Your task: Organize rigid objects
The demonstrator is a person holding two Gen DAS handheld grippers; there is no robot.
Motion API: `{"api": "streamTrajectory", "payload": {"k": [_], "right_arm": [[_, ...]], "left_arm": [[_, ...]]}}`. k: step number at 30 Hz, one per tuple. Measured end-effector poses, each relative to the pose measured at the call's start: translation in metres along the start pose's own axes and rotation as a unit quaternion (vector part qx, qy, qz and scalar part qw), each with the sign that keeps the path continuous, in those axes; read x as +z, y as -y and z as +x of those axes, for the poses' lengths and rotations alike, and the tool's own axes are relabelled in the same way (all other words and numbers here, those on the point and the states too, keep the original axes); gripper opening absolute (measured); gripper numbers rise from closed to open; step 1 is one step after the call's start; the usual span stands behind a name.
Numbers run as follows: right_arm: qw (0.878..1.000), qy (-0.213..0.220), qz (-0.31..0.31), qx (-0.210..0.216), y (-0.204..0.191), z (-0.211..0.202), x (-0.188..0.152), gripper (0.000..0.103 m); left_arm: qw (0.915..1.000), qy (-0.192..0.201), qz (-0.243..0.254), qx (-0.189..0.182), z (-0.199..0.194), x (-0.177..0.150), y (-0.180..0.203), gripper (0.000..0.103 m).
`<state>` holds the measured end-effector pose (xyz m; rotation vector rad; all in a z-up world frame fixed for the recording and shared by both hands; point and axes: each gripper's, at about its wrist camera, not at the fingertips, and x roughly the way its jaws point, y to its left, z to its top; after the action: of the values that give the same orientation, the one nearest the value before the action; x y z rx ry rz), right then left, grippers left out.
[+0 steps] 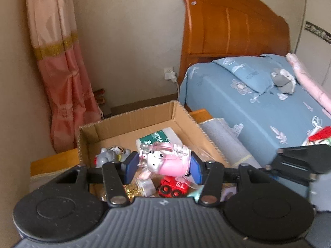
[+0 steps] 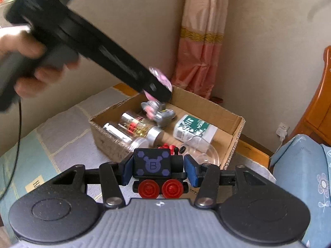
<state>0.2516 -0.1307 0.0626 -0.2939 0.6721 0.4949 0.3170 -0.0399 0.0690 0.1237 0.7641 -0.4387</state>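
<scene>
Left wrist view: the left gripper (image 1: 163, 166) is clamping a pink toy bottle (image 1: 165, 160) between its blue pads, the bottle's long axis lying crosswise from pad to pad, over the cardboard box (image 1: 132, 119). A red toy train (image 1: 173, 187) is lying in the box just below. Right wrist view: the right gripper (image 2: 158, 170) is gripping a black toy train (image 2: 158, 169), red wheels facing the camera, chimney end pointing right, above the box's near edge.
</scene>
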Motion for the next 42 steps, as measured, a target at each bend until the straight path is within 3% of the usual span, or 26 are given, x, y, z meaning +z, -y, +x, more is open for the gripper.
{"api": "streamTrajectory", "payload": {"k": [3,7,18,27,35,42], "right_arm": [[1.0,-0.001,0.003,-0.006,0.004,0.001,0.002,0.056],[1.0,-0.003,0.007,-0.01,0.012,0.002,0.005,0.056],[0.999,-0.003,0.045,-0.03,0.045,0.022,0.037,0.056],[0.996,-0.023,0.075,-0.047,0.073,0.068,0.071,0.056],[0.992,-0.056,0.099,-0.054,0.087,0.109,0.076,0.057],[0.99,-0.06,0.104,-0.079,0.091,0.112,0.07,0.09]], "left_arm": [[0.9998,-0.005,-0.014,0.016,0.02,-0.002,-0.006,0.053],[0.999,0.001,-0.029,0.033,0.02,-0.012,-0.014,0.095],[0.9979,-0.012,-0.05,0.04,-0.019,-0.062,-0.019,0.097],[0.9962,0.004,-0.053,0.069,-0.052,-0.099,-0.013,0.1],[0.9939,0.027,-0.034,0.102,-0.067,-0.114,-0.006,0.1],[0.99,0.041,0.019,0.134,-0.066,-0.121,0.008,0.101]]}}
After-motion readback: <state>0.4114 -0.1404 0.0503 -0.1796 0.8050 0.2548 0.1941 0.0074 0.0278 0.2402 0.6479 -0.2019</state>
